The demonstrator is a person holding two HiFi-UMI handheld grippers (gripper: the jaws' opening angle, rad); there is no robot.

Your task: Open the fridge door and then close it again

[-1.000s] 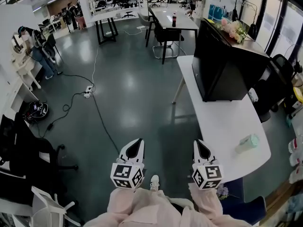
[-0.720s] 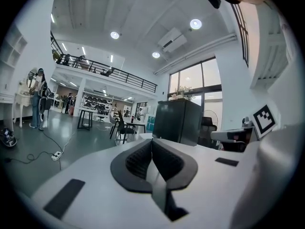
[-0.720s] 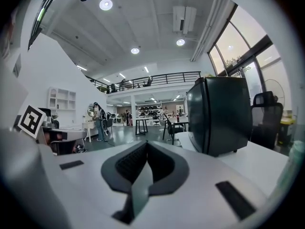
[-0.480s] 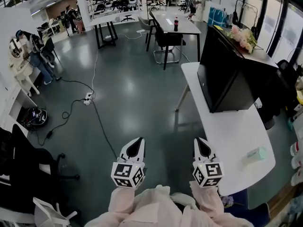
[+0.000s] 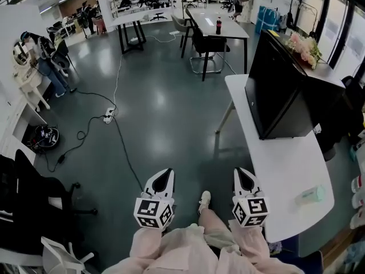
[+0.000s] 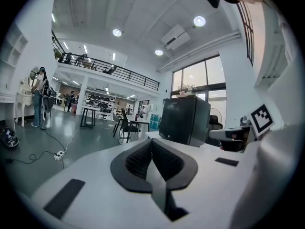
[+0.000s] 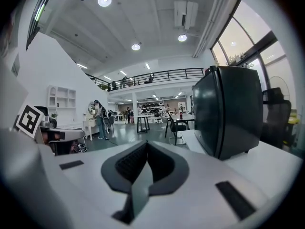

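Observation:
The fridge [image 5: 279,96] is a small black cabinet on a white table [image 5: 285,170] at the right of the head view, its door closed. It also shows in the left gripper view [image 6: 183,120] and large at the right of the right gripper view [image 7: 228,118]. My left gripper [image 5: 166,173] and right gripper [image 5: 241,173] are held side by side over the floor, well short of the fridge. Both are shut with nothing between the jaws, as the left gripper [image 6: 151,142] and right gripper [image 7: 146,144] show in their own views.
Pink flowers [image 5: 305,47] lie on top of the fridge. A pale green object [image 5: 311,196] lies near the table's front end. A cable and power strip [image 5: 107,116] cross the grey floor. Dark chairs [image 5: 34,198] stand at the left, people [image 5: 43,61] farther back, and tables [image 5: 217,30] behind.
The person has stepped forward: the fridge and table have drawn nearer and slid down the head view, and a shoe now shows between the grippers. Both grippers stay shut, side by side.

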